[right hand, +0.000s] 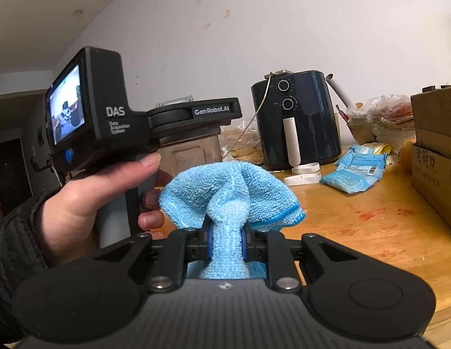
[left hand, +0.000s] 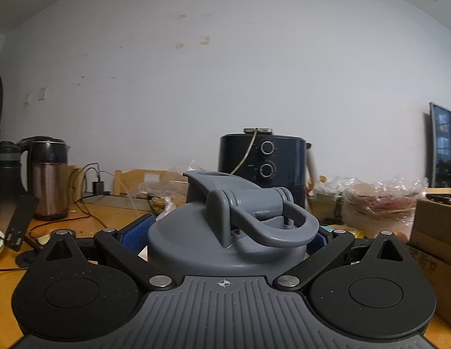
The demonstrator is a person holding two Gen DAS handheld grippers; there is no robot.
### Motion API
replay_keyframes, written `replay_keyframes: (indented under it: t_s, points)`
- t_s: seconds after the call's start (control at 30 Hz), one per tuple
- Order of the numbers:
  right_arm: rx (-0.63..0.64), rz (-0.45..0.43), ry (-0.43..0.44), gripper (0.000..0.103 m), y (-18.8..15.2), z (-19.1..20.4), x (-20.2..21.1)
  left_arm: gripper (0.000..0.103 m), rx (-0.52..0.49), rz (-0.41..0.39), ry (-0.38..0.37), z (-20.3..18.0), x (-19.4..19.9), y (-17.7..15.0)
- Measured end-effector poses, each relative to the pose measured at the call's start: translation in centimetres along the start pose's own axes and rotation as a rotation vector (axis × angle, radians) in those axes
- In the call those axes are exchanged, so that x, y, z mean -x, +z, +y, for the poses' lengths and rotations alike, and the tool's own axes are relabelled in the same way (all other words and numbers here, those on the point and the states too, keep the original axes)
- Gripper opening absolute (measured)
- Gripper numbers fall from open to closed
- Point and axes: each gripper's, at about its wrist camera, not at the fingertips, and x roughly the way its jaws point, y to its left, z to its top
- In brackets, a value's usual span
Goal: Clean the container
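A dark air fryer (right hand: 296, 119) with two dials stands against the white wall (left hand: 225, 72) at the back of the wooden table (right hand: 370, 226), a cord draped over its front. Blue packets (right hand: 354, 171) lie just beside it, with plastic bags (right hand: 385, 116) and a cardboard box (right hand: 437, 151) further right. At the far left stands a kettle (left hand: 48, 177).

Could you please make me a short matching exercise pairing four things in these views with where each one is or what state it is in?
Things:
1. blue cloth
2. grey container lid
3. air fryer
4. kettle

Places or states:
A. far left of the table
B. standing by the wall, cord draped over its top
C. pinched in the right gripper
D. between the left gripper's blue pads

Pairs: 1-C, 2-D, 3-B, 4-A
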Motion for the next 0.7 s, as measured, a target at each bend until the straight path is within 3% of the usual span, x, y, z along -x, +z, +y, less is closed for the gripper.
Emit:
replay_keyframes:
  t_s: [0.4, 0.53, 0.7]
  points:
    - [-0.026, -0.011, -0.011, 0.015, -0.3, -1.0, 0.4, 0.103, -0.021, 0.017, 0.071, -1.1, -0.2, 0.0]
    - [-0.033, -0.011, -0.017, 0.015, -0.5, -1.2, 0.6, 0.095, -0.037, 0.019, 0.086, -1.5, -0.1, -0.1]
    - [-0.033, -0.012, -0.019, 0.015, -0.6, -1.2, 0.7, 0.095, -0.033, 0.028, 0.067, -1.2, -0.2, 0.1]
